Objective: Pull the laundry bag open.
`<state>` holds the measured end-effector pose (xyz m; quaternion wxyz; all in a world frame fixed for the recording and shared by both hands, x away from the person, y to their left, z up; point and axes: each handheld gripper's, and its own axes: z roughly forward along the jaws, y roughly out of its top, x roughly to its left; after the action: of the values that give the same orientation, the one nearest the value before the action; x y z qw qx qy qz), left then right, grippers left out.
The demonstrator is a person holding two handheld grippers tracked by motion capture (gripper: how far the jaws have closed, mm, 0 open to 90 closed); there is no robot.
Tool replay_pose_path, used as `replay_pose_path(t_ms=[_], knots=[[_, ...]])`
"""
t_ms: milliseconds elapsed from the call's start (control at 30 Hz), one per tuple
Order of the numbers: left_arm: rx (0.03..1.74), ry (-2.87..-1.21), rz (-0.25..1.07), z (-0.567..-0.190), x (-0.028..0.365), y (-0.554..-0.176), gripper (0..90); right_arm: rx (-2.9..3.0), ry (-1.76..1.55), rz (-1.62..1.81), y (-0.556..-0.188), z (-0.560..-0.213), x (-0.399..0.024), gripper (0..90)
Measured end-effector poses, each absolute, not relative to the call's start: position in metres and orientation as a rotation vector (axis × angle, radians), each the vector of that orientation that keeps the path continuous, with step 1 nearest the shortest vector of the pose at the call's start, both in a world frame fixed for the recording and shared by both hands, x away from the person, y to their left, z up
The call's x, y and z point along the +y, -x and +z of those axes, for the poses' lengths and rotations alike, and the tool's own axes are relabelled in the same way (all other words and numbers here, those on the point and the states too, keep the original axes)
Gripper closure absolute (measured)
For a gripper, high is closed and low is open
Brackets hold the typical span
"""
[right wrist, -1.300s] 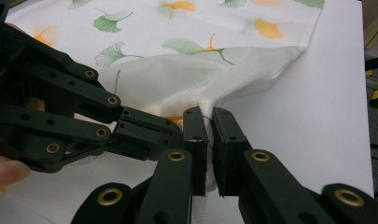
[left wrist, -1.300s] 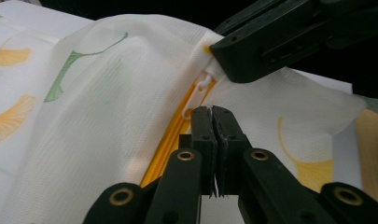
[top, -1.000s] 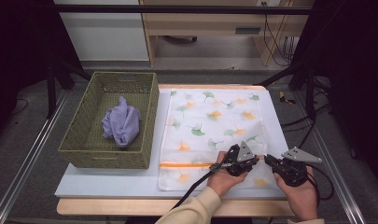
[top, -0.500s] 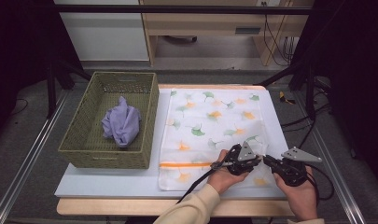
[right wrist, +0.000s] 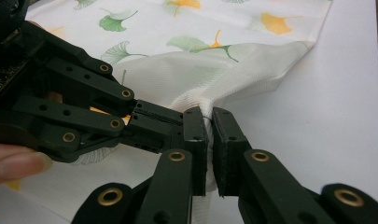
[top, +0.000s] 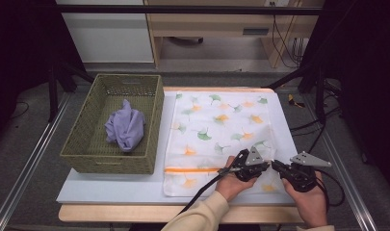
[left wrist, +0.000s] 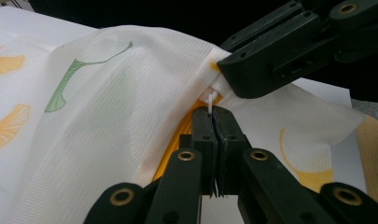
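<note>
A white mesh bag (top: 216,130) printed with ginkgo leaves lies flat on the table, its orange zipper (top: 192,170) running along the near end. Both grippers meet at the bag's near right corner. My left gripper (left wrist: 213,112) has just been closing and is shut on a small white zipper tab (left wrist: 210,99) beside the orange zipper (left wrist: 177,135). My right gripper (right wrist: 209,114) is shut on a bunched fold of the bag's fabric (right wrist: 210,70), lifted slightly off the table. In the high view the left gripper (top: 266,164) and right gripper (top: 277,167) point at each other, tips nearly touching.
A green woven basket (top: 86,144) stands left of the bag with a crumpled purple cloth (top: 125,127) inside. The white table top (top: 110,185) ends close to the person's hands. Dark stands and cables (top: 308,125) sit off the right side.
</note>
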<state>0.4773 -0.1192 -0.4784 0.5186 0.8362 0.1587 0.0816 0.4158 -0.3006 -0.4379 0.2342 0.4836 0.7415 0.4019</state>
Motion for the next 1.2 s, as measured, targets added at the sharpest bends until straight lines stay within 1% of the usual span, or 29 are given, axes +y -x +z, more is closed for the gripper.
replay_pose_path(t_ms=[433,500,567,933,1100,1200], knots=[[0.415,-1.963,0.191,-0.4820,-0.1222,-0.4767,83.9,2.024,-1.348,1.112,-0.4163,-0.4383,-0.3033,85.3],[0.419,-1.955,0.176,-0.4826,-0.1224,-0.4763,80.8,2.020,-1.352,1.111,-0.4166,-0.4384,-0.3038,85.3],[0.409,-1.955,0.181,-0.4824,-0.1223,-0.4755,79.7,2.017,-1.358,1.116,-0.4166,-0.4387,-0.3050,85.3],[0.428,-1.949,0.187,-0.4826,-0.1219,-0.4767,88.7,2.012,-1.367,1.136,-0.4164,-0.4385,-0.3060,85.3],[0.427,-1.957,0.212,-0.4814,-0.1201,-0.4750,89.1,2.013,-1.363,1.133,-0.4168,-0.4386,-0.3052,85.3],[0.433,-1.954,0.206,-0.4802,-0.1178,-0.4732,89.2,2.014,-1.368,1.132,-0.4162,-0.4382,-0.3046,85.3]])
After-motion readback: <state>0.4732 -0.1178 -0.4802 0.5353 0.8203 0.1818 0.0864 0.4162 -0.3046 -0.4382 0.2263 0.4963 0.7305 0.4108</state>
